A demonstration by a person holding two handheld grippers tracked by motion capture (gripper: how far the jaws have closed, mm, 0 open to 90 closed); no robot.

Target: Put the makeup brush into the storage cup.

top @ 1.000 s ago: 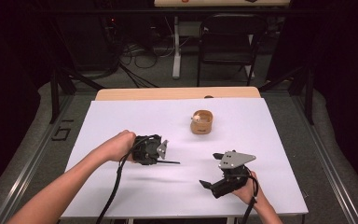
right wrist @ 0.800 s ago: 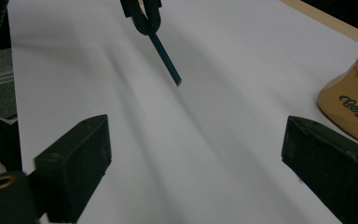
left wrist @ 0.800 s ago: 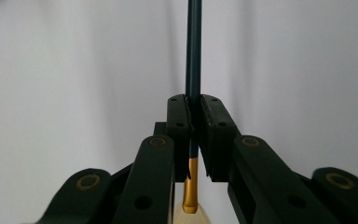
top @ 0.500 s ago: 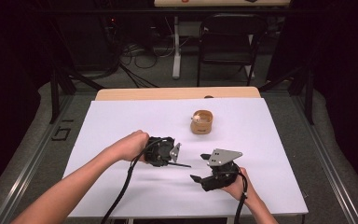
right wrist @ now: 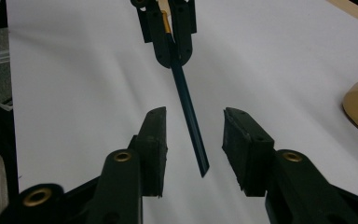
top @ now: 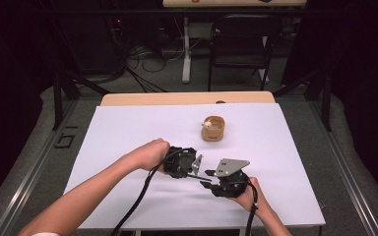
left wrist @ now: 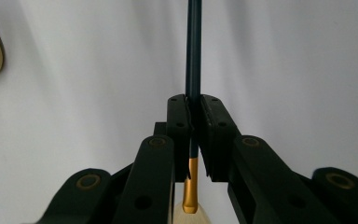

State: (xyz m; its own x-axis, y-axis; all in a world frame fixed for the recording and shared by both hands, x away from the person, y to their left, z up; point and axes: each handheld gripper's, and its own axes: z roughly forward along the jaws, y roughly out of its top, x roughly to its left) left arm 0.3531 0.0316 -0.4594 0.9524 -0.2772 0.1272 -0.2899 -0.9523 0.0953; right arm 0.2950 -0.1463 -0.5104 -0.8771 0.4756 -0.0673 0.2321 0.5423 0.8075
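Pencil (right wrist: 190, 116) handover is the step in hand: a dark blue one with a gold ferrule and pale eraser end, held above the white sheet (top: 128, 137) near the table's near edge, between the two hands. The left gripper (left wrist: 193, 116) is clenched on it close to the ferrule, so most of the shaft sticks out free toward the right gripper (right wrist: 193, 140). That one's jaws have just been closing and stand either side of the shaft, apart from it, with a clear gap on both sides; it grips nothing yet.

To do this well, I judge the right jaws should close squarely across the shaft a little back from its free end, with the shaft centred between the pads; it runs at a slant through the gap now, so straightening the wrist first would help. The left grip should let go only once the right one is firm, or the pencil may swing or drop.

In the right gripper view the gap at each pad is plain, as is the slant. In the left gripper view the ferrule and eraser show behind the pads. From the high view comes the layout: both grippers nose to nose, and a tan pot (top: 212, 129) farther off, right of centre.
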